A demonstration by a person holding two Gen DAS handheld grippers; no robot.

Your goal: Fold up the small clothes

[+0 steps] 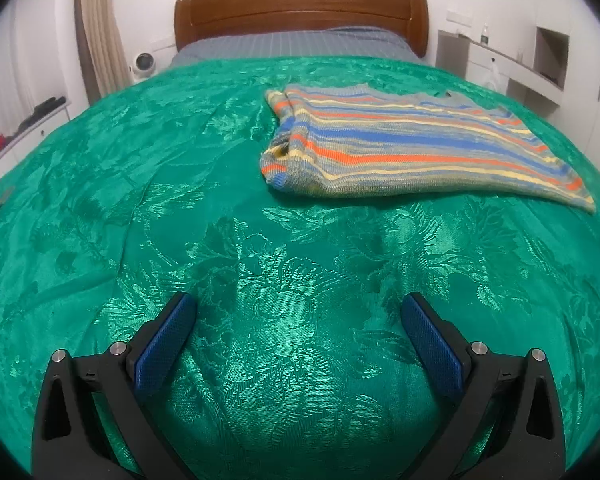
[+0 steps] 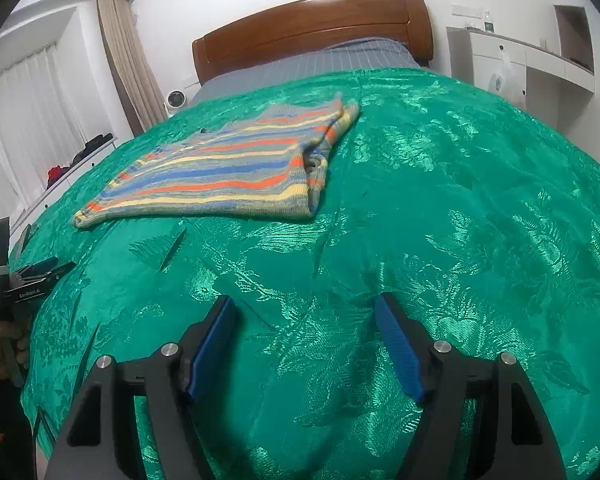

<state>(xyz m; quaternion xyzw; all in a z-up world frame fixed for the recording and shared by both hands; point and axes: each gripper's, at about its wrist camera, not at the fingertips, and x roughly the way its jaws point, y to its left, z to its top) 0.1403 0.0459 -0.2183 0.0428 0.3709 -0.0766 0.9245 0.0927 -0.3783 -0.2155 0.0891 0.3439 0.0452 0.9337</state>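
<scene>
A striped knit sweater (image 1: pixel 404 148) in blue, orange, yellow and grey lies folded flat on the green bedspread (image 1: pixel 180 200). It also shows in the right wrist view (image 2: pixel 220 172), on the left half of the bed. My left gripper (image 1: pixel 298 304) is open and empty, hovering over bare bedspread well short of the sweater. My right gripper (image 2: pixel 304 304) is open and empty, over the bedspread (image 2: pixel 460 220) to the right of the sweater. The left gripper (image 2: pixel 40 270) also shows at the left edge of the right wrist view, held in a hand.
A wooden headboard (image 1: pixel 300 8) and grey striped sheet (image 1: pixel 292 44) are at the far end. A white desk and shelves (image 1: pixel 512 64) stand at the right, a low white cabinet (image 1: pixel 16 140) at the left, a small fan (image 1: pixel 143 62) beside the curtain.
</scene>
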